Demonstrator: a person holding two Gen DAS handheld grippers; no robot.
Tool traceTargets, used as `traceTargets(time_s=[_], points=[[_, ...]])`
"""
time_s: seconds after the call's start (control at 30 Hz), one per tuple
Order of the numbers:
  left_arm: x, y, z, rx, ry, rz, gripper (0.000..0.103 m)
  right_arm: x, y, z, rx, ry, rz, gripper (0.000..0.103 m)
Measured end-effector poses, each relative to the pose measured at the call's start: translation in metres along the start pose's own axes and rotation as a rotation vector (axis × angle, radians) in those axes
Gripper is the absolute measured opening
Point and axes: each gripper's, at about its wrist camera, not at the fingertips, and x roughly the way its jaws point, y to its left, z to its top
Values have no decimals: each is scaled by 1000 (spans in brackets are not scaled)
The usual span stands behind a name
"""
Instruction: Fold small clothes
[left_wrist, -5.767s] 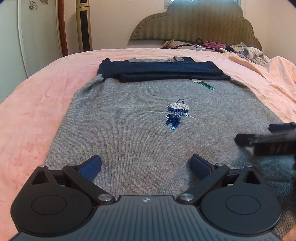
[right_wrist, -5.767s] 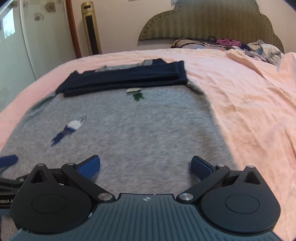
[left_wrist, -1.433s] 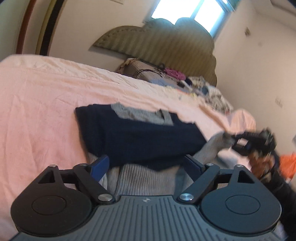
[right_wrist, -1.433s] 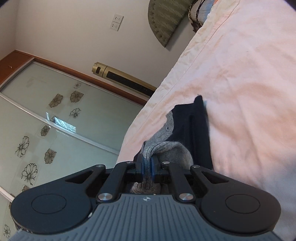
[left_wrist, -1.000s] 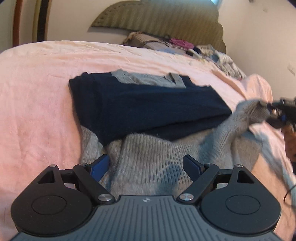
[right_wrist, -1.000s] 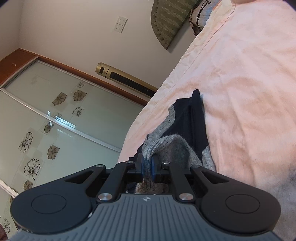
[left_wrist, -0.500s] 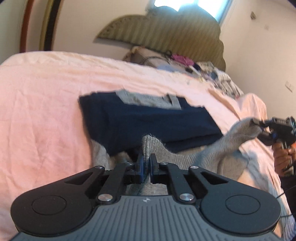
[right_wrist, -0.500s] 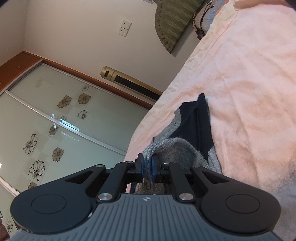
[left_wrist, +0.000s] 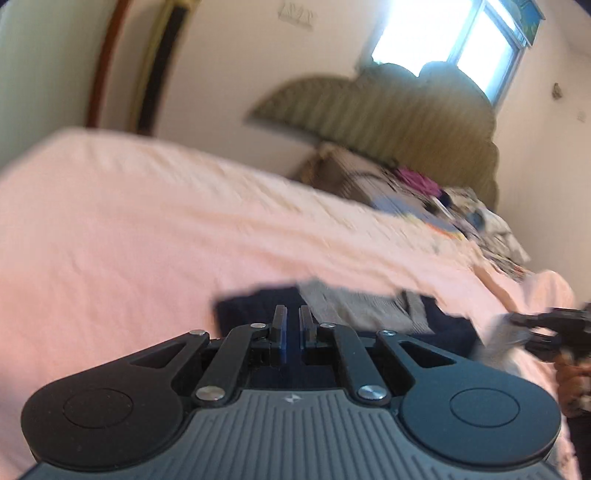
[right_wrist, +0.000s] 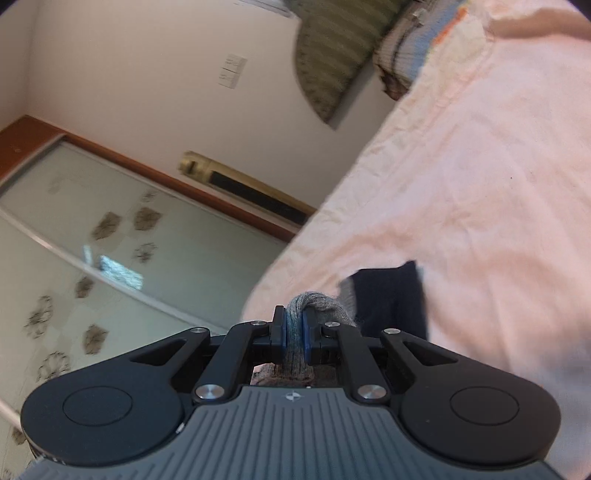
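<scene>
Now we pinch gray sweater (right_wrist: 295, 332) hem in right hand-held gripper (right_wrist: 294, 325); left hand-held gripper (left_wrist: 292, 325) closed, apparently empty; navy sleeves (left_wrist: 450, 325) lie just ahead.

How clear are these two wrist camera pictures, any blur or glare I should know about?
Left wrist view: the window is blown out white, and the pink bedsheet and sweater are smeared by motion blur; the gripper body stays sharp. Right wrist view: tilted, evenly lit, no glare; the floral glass doors are softly blurred, and fisheye bends the edges.
</scene>
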Motion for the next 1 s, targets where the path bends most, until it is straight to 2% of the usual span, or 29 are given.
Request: traceTargets(time_s=[0.07,0.17,0.27,0.33,0.37,0.4,0.43,0.5,0.53,0.57,0.6,0.7,0.8,0.87,1.0], points=[[-2,-10,-15,64,29,-50,6,11,-10,-4,6,32,-48,19],[5,-31,-36,224,112,-31,11,7,-18,-14,-11,36,-44,19],[20,-39,-46,255,189,-10,13,1,-19,-16,-29,8,-69,21],[25,-41,-52,256,201,1,25,-2,-12,-16,-75,-7,-98,53],[27,-43,-53,256,202,2,43,-4,-8,-17,-97,-20,-101,80],[28,-42,-55,252,204,-3,64,-8,-2,-19,-127,-37,-101,89],[28,-43,-58,257,199,-11,68,-11,2,-18,-155,-46,-96,89],[29,-48,-65,292,182,-10,65,-14,11,-16,-210,-53,-103,86],[30,-51,-67,312,180,-8,56,-15,16,-16,-247,-58,-122,86],[31,-54,-68,330,179,-4,23,-14,19,-16,-284,-57,-142,86],[28,-57,-68,345,166,16,7,-13,22,-16,-317,-53,-164,86],[13,-65,-61,353,103,16,7,-5,25,-16,-403,-32,-216,86],[-4,-64,-45,316,33,22,7,8,29,-25,-543,40,-257,85],[-14,-54,-34,267,11,6,7,14,30,-35,-645,93,-298,84],[-26,-42,-23,227,-27,40,7,13,33,-57,-817,152,-356,84]])
